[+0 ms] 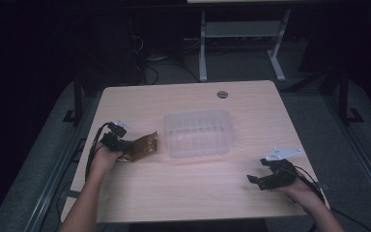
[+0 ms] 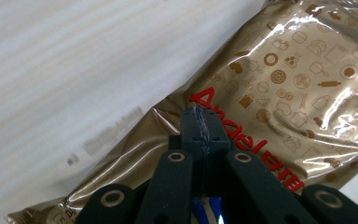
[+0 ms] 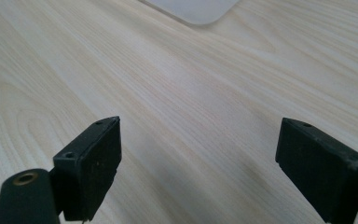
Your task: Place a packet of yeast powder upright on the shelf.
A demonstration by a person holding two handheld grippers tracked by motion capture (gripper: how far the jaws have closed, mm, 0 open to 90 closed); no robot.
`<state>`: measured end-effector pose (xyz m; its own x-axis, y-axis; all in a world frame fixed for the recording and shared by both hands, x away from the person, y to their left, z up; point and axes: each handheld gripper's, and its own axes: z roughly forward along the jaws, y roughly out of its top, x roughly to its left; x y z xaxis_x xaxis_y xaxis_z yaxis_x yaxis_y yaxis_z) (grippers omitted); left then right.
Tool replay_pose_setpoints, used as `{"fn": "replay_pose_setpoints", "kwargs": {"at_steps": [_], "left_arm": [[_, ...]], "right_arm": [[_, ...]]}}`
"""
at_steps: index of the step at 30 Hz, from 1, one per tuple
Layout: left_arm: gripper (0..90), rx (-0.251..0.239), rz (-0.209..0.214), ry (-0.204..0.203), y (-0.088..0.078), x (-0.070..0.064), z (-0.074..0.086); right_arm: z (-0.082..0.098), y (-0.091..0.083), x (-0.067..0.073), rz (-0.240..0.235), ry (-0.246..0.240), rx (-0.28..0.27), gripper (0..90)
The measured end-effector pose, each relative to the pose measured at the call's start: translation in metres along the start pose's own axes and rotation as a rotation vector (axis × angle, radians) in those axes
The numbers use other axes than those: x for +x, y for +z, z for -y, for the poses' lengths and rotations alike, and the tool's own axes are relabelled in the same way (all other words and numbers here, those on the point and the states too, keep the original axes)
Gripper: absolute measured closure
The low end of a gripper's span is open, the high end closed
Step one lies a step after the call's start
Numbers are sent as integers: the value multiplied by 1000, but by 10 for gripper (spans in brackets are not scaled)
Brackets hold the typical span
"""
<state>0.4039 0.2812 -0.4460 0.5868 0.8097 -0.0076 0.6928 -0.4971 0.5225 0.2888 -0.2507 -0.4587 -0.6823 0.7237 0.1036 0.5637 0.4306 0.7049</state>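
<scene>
Golden-brown foil snack packet [image 2: 270,88], glossy and crinkled, is lying on the pale wood-grain bench [image 1: 188,193] at its left side, just beside the clear ribbed plastic tub [image 1: 199,132] and to the left of it. Red lettering is running along the packet's lower edge; the letters "Andel" are readable in the left gripper view, and the rest is partly hidden behind the tool and cannot be made out. A pattern of small brown line drawings is covering the foil: doughnuts, loaves, cookies, a rolling pin and jars. Light is glaring off the creases, and the sealed end near the tool is flattening into a thin wrinkled strip.

The left tool [image 2: 200,122] is clenching with its black jaws pressed together on the near edge of the packet, pinching the foil right below the red lettering; in the high view the left tool [image 1: 117,143] is sitting at the packet's left end, with its black cable looping away behind it.

The right tool [image 3: 200,168] is hanging released, its two blocky matte-black jaws standing wide apart over bare bench with nothing between them. In the high view the right tool [image 1: 270,176] is resting well apart from the tub, near the bench's right front corner, with a grey three-cornered plate on top.

A rounded corner of the translucent tub is showing at the top of the right gripper view. A small round grey cable port [image 1: 222,94] is sitting in the bench's far edge.
</scene>
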Motion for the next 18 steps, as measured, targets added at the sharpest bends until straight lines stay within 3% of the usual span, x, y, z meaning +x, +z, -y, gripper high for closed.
{"fn": "replay_pose_setpoints", "kwargs": {"at_steps": [18], "left_arm": [[900, -9, 83, 21, -19, -32, 32]], "right_arm": [[-2, -1, 2, 3, -12, -11, 137]]}}
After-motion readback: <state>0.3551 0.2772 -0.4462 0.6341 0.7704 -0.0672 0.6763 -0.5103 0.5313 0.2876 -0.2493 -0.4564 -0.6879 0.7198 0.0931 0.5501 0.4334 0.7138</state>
